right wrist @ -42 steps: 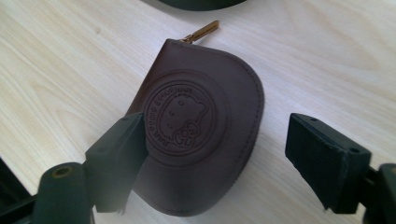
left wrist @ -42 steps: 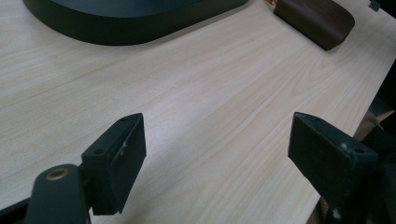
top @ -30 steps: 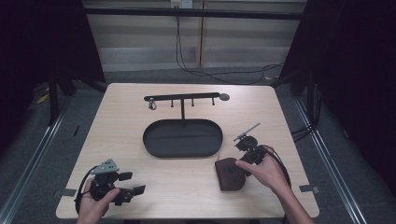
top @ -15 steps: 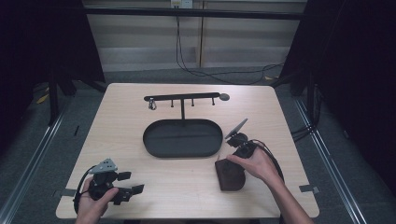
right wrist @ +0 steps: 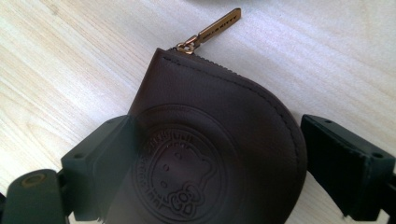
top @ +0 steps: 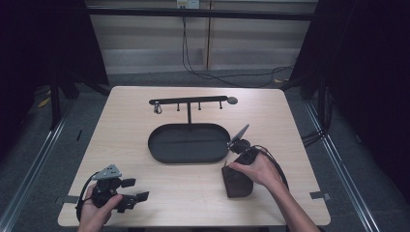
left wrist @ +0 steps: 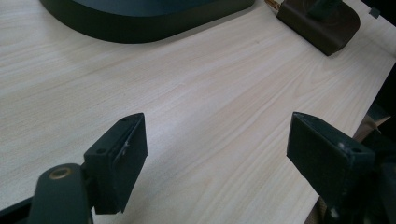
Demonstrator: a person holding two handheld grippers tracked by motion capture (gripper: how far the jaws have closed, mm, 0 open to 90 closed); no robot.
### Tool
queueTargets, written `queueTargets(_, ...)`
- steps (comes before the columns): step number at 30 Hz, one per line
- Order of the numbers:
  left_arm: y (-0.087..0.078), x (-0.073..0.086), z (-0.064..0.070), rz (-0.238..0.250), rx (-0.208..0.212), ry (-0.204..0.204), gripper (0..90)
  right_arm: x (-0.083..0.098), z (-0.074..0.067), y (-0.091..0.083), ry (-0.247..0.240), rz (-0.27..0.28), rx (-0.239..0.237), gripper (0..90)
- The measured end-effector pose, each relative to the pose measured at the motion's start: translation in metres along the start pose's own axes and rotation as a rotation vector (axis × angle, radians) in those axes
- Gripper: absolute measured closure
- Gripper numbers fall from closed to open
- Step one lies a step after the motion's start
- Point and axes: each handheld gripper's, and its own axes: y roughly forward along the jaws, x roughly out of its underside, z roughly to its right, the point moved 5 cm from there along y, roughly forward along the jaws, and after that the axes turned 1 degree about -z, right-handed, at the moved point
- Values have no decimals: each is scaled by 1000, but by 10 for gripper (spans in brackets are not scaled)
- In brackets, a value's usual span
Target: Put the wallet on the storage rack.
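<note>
A dark brown leather coin pouch (right wrist: 210, 140) with an embossed round emblem and a brass zip pull (right wrist: 215, 25) lies flat on the light wooden table. My right gripper (right wrist: 219, 135) is open and points down over it, one jaw on either side of the pouch. In the high view the pouch (top: 237, 184) lies at the front right, partly under the hand that holds the right gripper (top: 240, 170). My left gripper (top: 136, 189) rests open at the front left, jaws (left wrist: 217, 126) wide apart over bare wood, with the pouch (left wrist: 322, 23) far off.
A black oval tray (top: 154, 145) lies in the table's middle, its rim close to the left of my right hand. Behind it stands a black rack (top: 188, 101) with small hooks. Table edges lie near both grippers at the front.
My right gripper has tipped down and shifted left toward the pouch, now straddling it. The left gripper has stayed put.
</note>
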Motion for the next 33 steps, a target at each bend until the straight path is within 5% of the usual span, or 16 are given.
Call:
queueTargets(4,0,0,-1,0,-2,3,203,0,1,1,7,-7,-19,116)
queueTargets(7,0,0,-1,-2,2,5,203,-2,0,4,21,-8,-78,140)
queueTargets(10,0,0,-1,3,-1,1,202,-8,-12,6,6,6,-198,396)
queueTargets(14,-1,1,-1,-1,4,-4,203,-14,-24,6,-12,-16,-128,412)
queueTargets(33,1,1,0,-9,2,0,202,-11,-25,-28,-25,2,-63,613)
